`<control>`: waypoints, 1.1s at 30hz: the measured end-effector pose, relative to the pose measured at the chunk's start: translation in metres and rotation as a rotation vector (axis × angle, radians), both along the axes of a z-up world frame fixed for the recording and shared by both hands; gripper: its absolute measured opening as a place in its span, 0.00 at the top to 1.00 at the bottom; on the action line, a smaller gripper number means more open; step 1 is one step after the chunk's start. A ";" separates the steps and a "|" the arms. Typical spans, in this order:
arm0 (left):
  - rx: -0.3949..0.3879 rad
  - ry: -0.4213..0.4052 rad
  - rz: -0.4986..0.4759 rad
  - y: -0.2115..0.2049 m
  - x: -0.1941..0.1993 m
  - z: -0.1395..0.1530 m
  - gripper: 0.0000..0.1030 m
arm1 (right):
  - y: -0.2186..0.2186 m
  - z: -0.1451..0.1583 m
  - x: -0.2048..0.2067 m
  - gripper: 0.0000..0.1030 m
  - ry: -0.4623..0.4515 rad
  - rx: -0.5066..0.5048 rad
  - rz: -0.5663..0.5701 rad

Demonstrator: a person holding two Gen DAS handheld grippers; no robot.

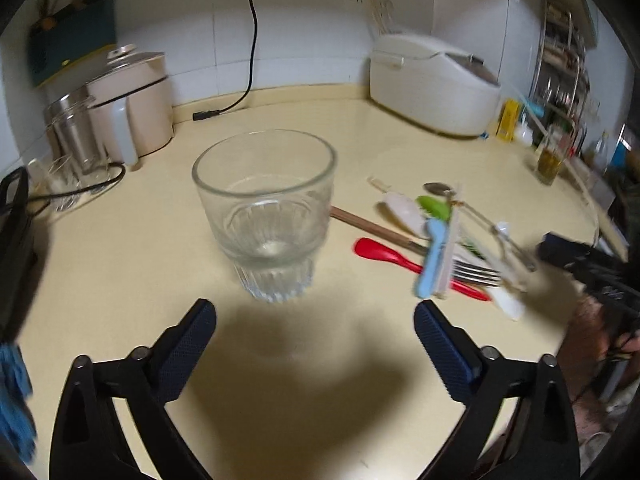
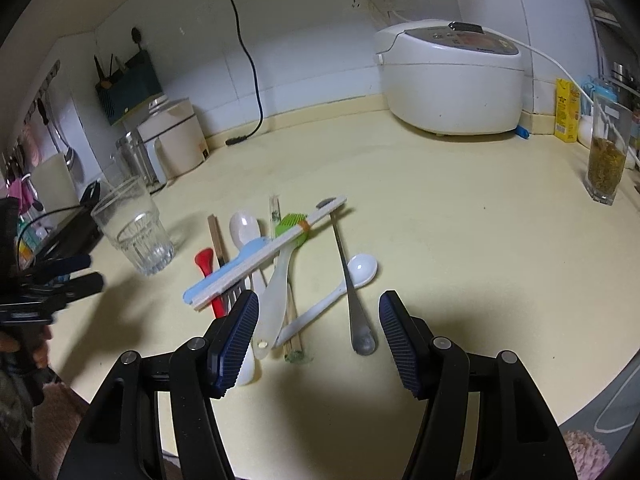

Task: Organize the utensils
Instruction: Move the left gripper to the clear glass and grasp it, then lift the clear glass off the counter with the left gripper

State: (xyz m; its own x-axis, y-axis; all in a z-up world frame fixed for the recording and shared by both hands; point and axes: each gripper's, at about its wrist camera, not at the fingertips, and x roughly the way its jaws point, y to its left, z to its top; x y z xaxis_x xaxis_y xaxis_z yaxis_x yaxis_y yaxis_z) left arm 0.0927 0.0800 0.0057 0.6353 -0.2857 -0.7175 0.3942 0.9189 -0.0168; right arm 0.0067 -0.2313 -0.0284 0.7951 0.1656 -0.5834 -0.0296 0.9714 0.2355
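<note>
Bare counter (image 2: pixel 460 248) right of utensils (image 2: pixel 280 264) (heaped)

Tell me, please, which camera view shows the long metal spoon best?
The right wrist view: the long metal spoon lies unobstructed, handle to bowl. In the left wrist view it is blurred, and only its bowl shows clearly.

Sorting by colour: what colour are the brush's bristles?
Green; the brush shows best in the right wrist view.
</note>
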 end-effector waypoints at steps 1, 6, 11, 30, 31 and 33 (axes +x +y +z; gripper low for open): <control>0.005 0.018 -0.002 0.001 0.009 -0.004 0.09 | 0.000 0.001 0.000 0.38 -0.005 0.003 -0.003; -0.038 0.086 -0.027 0.011 0.046 -0.015 0.10 | 0.000 -0.003 0.009 0.38 0.007 -0.002 -0.013; -0.111 0.077 -0.094 0.022 0.057 -0.014 0.10 | -0.002 -0.012 0.023 0.38 0.046 -0.004 -0.033; -0.250 0.164 -0.271 0.024 0.103 -0.033 0.19 | 0.007 -0.024 0.038 0.38 0.085 -0.040 -0.032; -0.242 0.162 -0.281 0.023 0.101 -0.033 0.19 | 0.006 -0.023 0.036 0.38 0.074 -0.034 -0.033; -0.222 0.155 -0.302 0.017 0.096 -0.033 0.19 | 0.004 -0.019 0.034 0.38 0.051 -0.017 -0.033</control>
